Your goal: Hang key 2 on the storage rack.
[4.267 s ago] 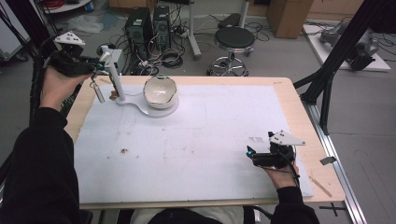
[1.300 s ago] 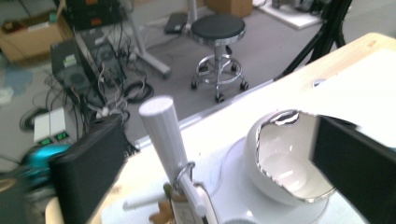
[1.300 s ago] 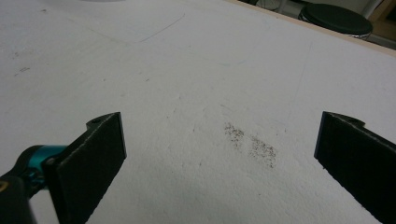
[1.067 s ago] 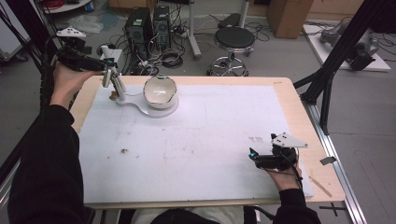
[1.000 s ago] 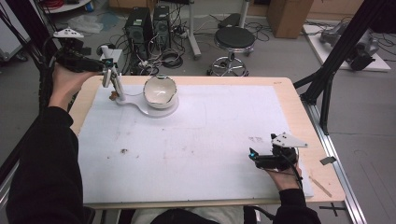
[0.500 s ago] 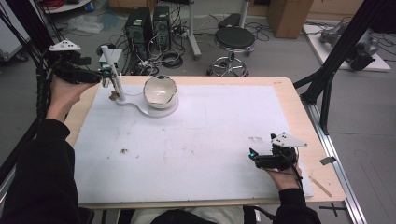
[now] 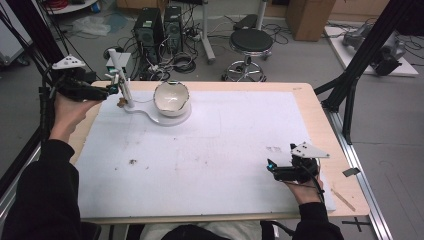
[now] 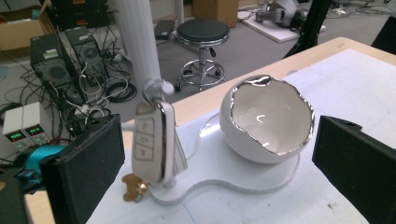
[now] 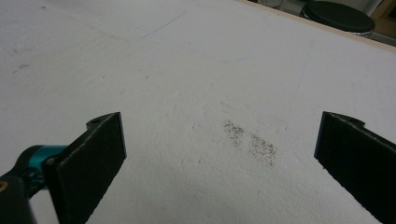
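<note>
1. High view: work here centres on the far left corner of the desk (image 7: 310, 107), where a white stand (image 7: 134, 106) carries a post with a car key (image 7: 119, 80) hanging from it and, on the same base, a white egg-shaped bowl (image 7: 171, 98). The left hand-held gripper (image 7: 111, 90) is held level at the height of the key, its tips right at it, probably so the jaws can close on the key from the side. The right hand-held gripper (image 7: 270, 166) rests low on the white mat near the right front edge, well apart from the stand; it looks parked out of the way.

2. Left gripper view: the jaws stand wide open with nothing between them touching either one. The car key (image 8: 152, 140) hangs upright from a hook on the white post (image 8: 135, 42), closer to the left jaw, with a small brass tag (image 8: 132, 190) by the base below it. The bowl (image 8: 268, 123) sits tilted with its jagged silver-edged mouth facing this way; its inside looks empty. It seems meant as a tray for the key.

3. Right gripper view: the jaws are spread wide and hold nothing; below them lies bare white mat (image 9: 187, 70) with a faint dark smudge (image 9: 250, 142).
</note>
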Action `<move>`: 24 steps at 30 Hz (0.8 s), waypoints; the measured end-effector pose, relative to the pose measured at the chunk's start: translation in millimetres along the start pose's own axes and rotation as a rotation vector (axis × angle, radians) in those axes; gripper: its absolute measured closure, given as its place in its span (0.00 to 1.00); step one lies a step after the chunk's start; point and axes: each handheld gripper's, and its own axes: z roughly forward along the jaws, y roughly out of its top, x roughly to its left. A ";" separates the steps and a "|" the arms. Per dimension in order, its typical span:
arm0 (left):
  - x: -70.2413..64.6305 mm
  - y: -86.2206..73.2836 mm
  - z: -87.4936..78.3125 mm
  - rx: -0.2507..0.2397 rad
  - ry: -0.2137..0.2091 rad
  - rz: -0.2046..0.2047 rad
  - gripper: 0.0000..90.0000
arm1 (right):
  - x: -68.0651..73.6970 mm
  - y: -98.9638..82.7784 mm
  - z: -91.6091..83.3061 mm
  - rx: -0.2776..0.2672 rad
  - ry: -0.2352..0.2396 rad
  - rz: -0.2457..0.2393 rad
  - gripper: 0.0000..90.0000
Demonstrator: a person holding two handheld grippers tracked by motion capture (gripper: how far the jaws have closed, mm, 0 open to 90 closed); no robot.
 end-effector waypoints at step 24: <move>-28.9 -61.9 -2.0 0.061 -0.056 -0.016 0.03 | -1.6 -2.0 -4.4 0.000 -0.021 0.005 0.01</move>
